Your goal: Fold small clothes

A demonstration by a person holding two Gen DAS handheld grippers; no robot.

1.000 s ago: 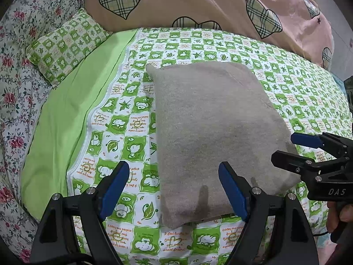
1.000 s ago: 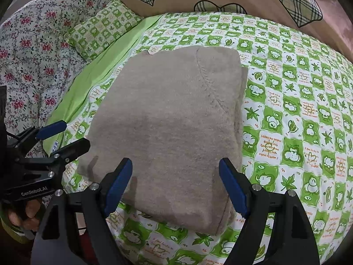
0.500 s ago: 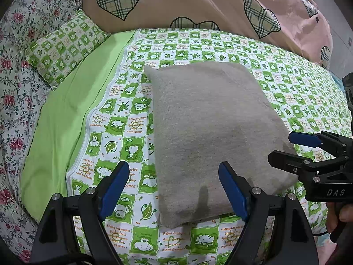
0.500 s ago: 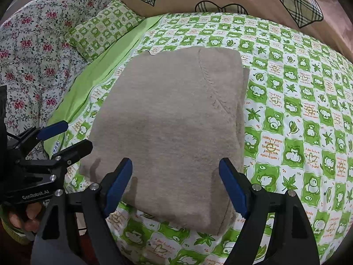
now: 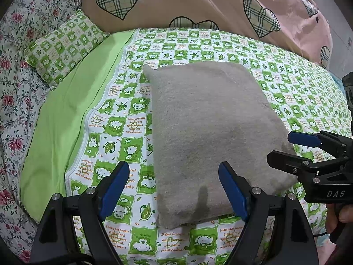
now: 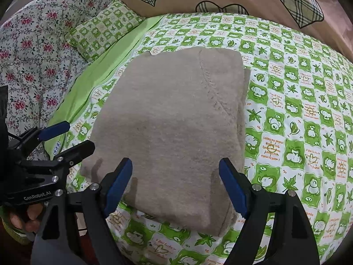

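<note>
Nothing has shifted in the past second: your left gripper (image 5: pixel 174 187) and right gripper (image 6: pixel 176 185) still hover, fingers apart and empty, above the folded grey garment (image 5: pixel 211 132) lying flat on the bed (image 5: pixel 275 84), so folding looks finished.

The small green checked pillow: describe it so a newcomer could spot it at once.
Start at the bed's green-and-white checked sheet, where a folded grey-beige knit garment lies in the middle. Follow the plain lime-green strip along the sheet's left side to its far end. There sits the small pillow, checked like the sheet, unlike the floral bedding beside it and the pink quilt with plaid hearts behind.
</note>
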